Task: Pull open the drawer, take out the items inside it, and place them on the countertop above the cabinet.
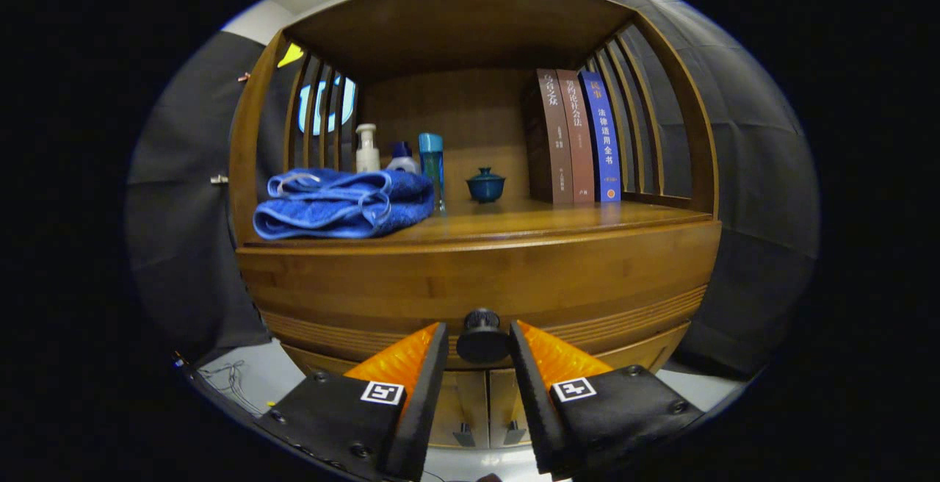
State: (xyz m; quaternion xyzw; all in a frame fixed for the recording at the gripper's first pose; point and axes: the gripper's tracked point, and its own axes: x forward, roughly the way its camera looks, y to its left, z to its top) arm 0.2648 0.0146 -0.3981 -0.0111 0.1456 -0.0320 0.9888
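Straddling the dark round knob (pixel 482 336) of the drawer (pixel 477 283), the gripper (pixel 479 353) has one finger on each side of it, and the jaws look nearly closed around it; whether both pads actually press on the knob cannot be told, since a thin gap seems to remain on either side. That knob is the one sensible place to take hold: small, hard and rigid, likely a bit slick, so it calls for a firm squeeze near its neck and a straight pull outward. Behind the knob, the drawer front is a wide curved wooden panel, shut flush with the cabinet; it is probably stiff and moderately heavy, and may drag on its runners. Nothing inside it can be seen yet. Above the knob lies the countertop (pixel 558 219), where the items must go. Up and left of the knob sits a folded blue towel (pixel 344 204), with bottles (pixel 400 151) behind it. Straight above the knob stands a small lidded cup (pixel 485 185), and up and right of the knob stand three books (pixel 579 137). Free room remains on the countertop above and right of the knob.
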